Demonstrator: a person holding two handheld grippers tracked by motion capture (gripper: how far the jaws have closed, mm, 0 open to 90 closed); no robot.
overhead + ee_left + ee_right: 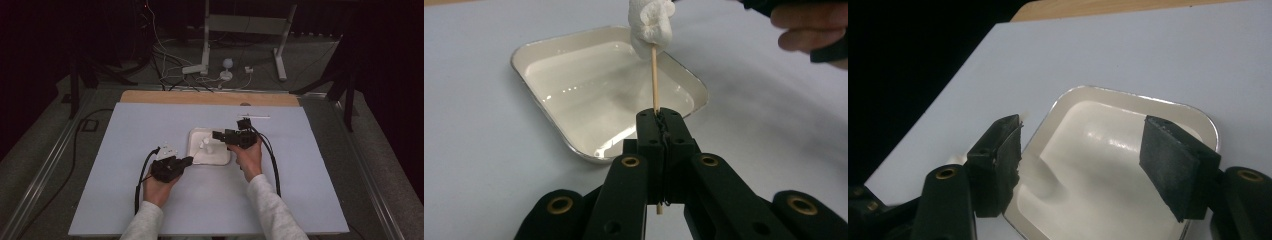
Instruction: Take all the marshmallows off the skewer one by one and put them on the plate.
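Observation:
My left gripper [659, 120] is shut on a thin wooden skewer [655, 80] that points up and away from it, with a white marshmallow [651, 25] stuck on its far end. The marshmallow [204, 145] hangs over a shallow white tray [539, 105] with a metal rim. In the high view the left gripper [187, 160] reaches the tray [192, 135] from its near left corner. My right gripper [216, 135] comes in from the tray's right side. Its jaws stand open over the tray [1128, 95] with nothing between them [1080, 155].
The pale blue table top [125, 200] has a wooden strip [210, 97] along its far edge. A thin white stick [253, 116] lies near the back, right of centre. Cables and a white stand [205, 65] are on the floor beyond.

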